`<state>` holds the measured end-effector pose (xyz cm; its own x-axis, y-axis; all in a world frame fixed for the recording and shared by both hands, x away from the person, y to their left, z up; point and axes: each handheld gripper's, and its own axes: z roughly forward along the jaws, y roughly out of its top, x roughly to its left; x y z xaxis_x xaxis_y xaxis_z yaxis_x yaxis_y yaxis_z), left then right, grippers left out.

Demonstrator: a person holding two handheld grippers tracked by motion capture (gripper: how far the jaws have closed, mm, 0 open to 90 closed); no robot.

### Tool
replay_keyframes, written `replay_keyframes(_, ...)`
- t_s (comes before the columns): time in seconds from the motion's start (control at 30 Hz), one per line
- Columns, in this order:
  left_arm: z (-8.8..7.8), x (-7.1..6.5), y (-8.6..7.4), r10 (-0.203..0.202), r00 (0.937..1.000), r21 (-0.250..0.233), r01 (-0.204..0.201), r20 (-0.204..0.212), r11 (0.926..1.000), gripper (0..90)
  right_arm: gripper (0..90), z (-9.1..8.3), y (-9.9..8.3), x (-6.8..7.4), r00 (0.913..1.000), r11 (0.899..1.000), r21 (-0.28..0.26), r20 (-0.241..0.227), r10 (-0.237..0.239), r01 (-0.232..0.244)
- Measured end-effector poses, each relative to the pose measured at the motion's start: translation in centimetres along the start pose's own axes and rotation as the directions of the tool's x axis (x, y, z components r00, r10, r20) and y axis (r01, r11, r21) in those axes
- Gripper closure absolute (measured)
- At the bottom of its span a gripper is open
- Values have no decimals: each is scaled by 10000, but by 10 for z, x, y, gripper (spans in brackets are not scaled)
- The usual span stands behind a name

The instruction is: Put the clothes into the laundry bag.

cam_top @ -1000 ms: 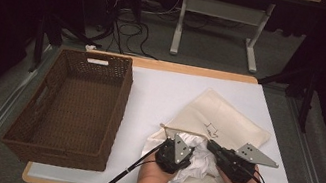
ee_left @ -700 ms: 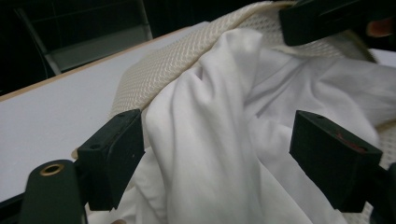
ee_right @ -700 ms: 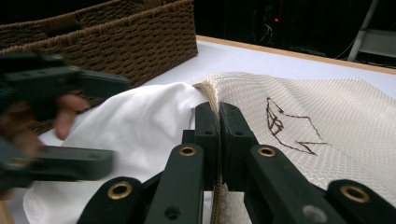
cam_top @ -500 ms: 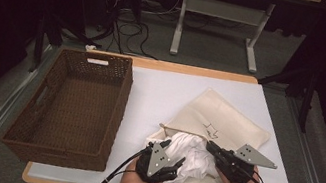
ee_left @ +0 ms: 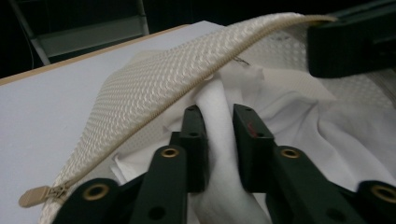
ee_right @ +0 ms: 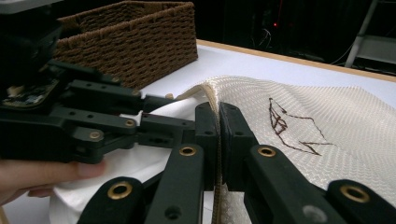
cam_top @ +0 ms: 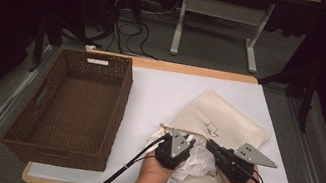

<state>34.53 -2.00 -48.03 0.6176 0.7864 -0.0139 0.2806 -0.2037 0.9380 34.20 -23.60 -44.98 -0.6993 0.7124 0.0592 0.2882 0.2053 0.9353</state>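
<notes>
A cream woven bag (cam_top: 231, 124) with a zip and a dark stitched drawing lies at the table's near right. Crumpled white cloth (cam_top: 199, 161) spills from its open mouth. My right gripper (cam_top: 210, 144) is shut on the bag's zip edge (ee_right: 212, 95) and holds it up. My left gripper (cam_top: 186, 141) reaches under that raised edge (ee_left: 154, 88). Its jaws have just been closing, and they now pinch a fold of the white cloth (ee_left: 217, 121). In the right gripper view, the left gripper's body (ee_right: 70, 116) sits close at the left, over the cloth (ee_right: 135, 163).
An empty brown wicker basket (cam_top: 119, 99) stands at the table's left, also visible in the right gripper view (ee_right: 135, 42). The white tabletop (cam_top: 166, 92) lies between basket and bag. Beyond the far edge are a metal stand and cables on the floor.
The left gripper drew back to the left, then came forward again into the bag's mouth and closed on the white cloth. The right gripper has kept still on the zip edge.
</notes>
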Motion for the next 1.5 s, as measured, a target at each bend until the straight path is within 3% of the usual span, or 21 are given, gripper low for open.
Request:
replay_keyframes(0.07,-11,1,-2,185,9996,-438,-175,225,9989,547,875,-1,0,-1,10000,10000,-16,-29,36,-36)
replay_keyframes(0.17,-33,3,-6,549,9985,-1051,-545,14,9930,361,875,-2,-1,-1,10000,10000,-17,-35,-11,11)
replay_keyframes(0.23,-43,6,-9,447,9990,-1121,-438,54,9927,288,875,-2,-1,-1,10000,10000,2,-50,-1,1)
replay_keyframes(0.27,-56,10,-16,212,9994,-1046,-183,269,9943,254,875,-1,-1,0,10000,10000,24,-33,-45,46)
replay_keyframes(0.3,-56,10,-16,212,9994,-1046,-183,269,9943,240,875,-1,-1,1,10000,10000,42,-14,-30,30)
replay_keyframes(0.37,-64,12,-29,-48,9994,-867,78,352,9962,225,875,-1,-1,2,10000,9999,71,5,-71,71)
replay_keyframes(0.4,-64,11,-42,-313,9986,-758,344,418,9965,218,875,0,-1,2,9999,9999,67,20,-111,111)
replay_keyframes(0.5,-53,6,-51,-464,9973,-214,477,566,9986,248,875,1,-1,2,10000,10000,80,65,-53,52)
replay_keyframes(0.6,-49,2,-52,-448,9976,-218,460,532,9987,483,874,-1,-2,3,9999,9999,97,100,-57,56)
replay_keyframes(0.63,-48,-1,-53,-245,9990,-294,256,379,9992,617,874,-1,-3,3,9999,9999,117,102,-89,87)
replay_keyframes(0.7,-47,-2,-51,-155,9997,-112,157,186,9998,794,875,-2,-4,2,9999,9999,108,120,-9,7)
replay_keyframes(0.77,-46,0,-50,-182,9998,-51,182,73,9998,865,875,-2,-4,1,10000,9999,141,90,4,-6)
replay_keyframes(0.83,-43,0,-47,-207,9997,12,207,131,9998,872,875,-1,-4,2,10000,9999,141,88,-36,34)
replay_keyframes(0.87,-36,0,-40,36,10000,-33,-36,82,10000,874,874,-1,-4,3,9999,9998,158,89,-82,81)
replay_keyframes(1.13,10,-10,-9,-240,9997,-267,239,-37,9994,873,875,2,-2,0,10000,10000,40,4,-12,12)
replay_keyframes(1.27,20,-9,-6,-274,9995,-279,270,-151,9992,848,875,1,-2,-2,10000,10000,20,-60,58,-58)
replay_keyframes(1.33,19,-8,-6,-361,9993,-336,360,-38,9988,776,874,1,-2,-1,10000,10000,34,-36,87,-87)
replay_keyframes(1.37,10,-5,-7,-314,9990,-571,332,316,9978,713,874,0,-2,-1,10000,10000,15,-33,25,-25)
replay_keyframes(1.43,6,-4,-7,-268,9988,-649,295,415,9975,609,874,-1,-2,0,10000,10000,21,-33,14,-14)
replay_keyframes(1.47,-9,-2,-9,24,9988,-915,21,492,9958,542,874,-1,-2,0,10000,10000,30,-59,5,-5)
replay_keyframes(1.5,-9,-2,-9,24,9988,-915,21,492,9958,492,874,-1,-2,0,10000,10000,30,-59,5,-5)
